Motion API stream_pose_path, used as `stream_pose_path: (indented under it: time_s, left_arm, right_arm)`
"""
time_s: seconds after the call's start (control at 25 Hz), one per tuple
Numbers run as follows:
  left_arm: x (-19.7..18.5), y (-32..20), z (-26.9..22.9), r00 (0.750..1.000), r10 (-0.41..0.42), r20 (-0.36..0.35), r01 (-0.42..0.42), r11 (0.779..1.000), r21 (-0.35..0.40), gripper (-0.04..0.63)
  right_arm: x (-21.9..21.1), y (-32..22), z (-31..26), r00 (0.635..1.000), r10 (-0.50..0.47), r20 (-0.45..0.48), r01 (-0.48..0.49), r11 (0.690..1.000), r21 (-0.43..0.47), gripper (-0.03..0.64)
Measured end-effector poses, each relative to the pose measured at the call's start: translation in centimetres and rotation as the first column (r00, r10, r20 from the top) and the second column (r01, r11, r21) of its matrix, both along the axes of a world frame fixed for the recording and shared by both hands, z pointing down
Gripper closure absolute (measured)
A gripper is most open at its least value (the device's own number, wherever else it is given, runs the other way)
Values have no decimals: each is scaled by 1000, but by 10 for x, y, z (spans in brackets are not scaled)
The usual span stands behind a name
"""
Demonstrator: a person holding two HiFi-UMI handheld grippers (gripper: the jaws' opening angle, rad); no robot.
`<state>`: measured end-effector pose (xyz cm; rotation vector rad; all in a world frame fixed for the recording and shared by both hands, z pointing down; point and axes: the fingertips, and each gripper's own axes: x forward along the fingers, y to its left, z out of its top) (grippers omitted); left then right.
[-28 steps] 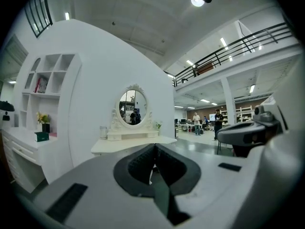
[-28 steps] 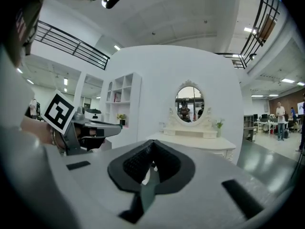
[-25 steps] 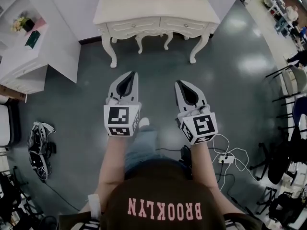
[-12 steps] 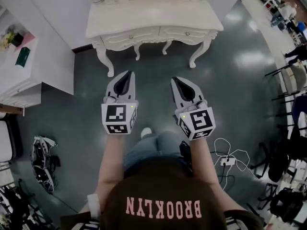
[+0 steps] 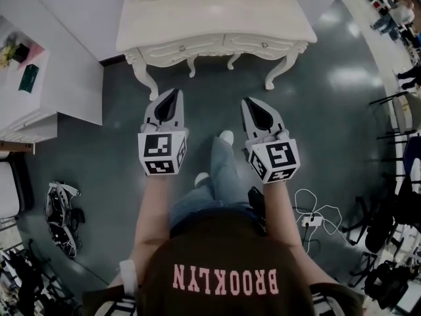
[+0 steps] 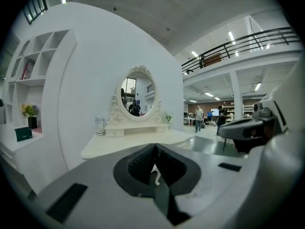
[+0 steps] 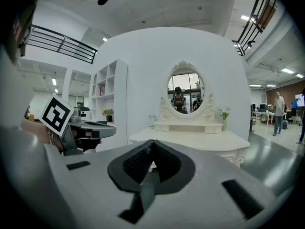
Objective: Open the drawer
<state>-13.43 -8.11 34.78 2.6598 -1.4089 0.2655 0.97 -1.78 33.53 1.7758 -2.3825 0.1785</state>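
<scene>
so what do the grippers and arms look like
The left gripper and right gripper are pale grey shells tapering to a point, with a black ribbed teardrop hollow, each with a white cube of black square markers. Forearms unsleeved; dark top with pink lettering.

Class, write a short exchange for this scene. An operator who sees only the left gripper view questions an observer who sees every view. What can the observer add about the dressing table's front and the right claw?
Operator: My left claw blocks the front of the dressing table. Does it have drawers?
Observer: Yes. The head view shows two drawers side by side under the top, both shut.
Operator: I see only the side of the right claw. Is it holding anything?
Observer: No. In the right gripper view the right claw is shut, with nothing between its tips.
</scene>
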Motion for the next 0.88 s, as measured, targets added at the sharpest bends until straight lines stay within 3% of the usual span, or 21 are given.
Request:
stream_pose_path:
  time_s: [0.48, 0.88]
  left_arm:
    - [38, -97, 35, 998, -62, 29, 64, 995, -81, 592]
    - [67, -169, 76, 989, -133, 67, 143, 974, -178, 592]
  right_arm:
    - [61, -108, 25, 1000, -12, 20, 13, 998, -57, 626]
    - [97, -198, 51, 994, -77, 79, 87, 987, -137, 626]
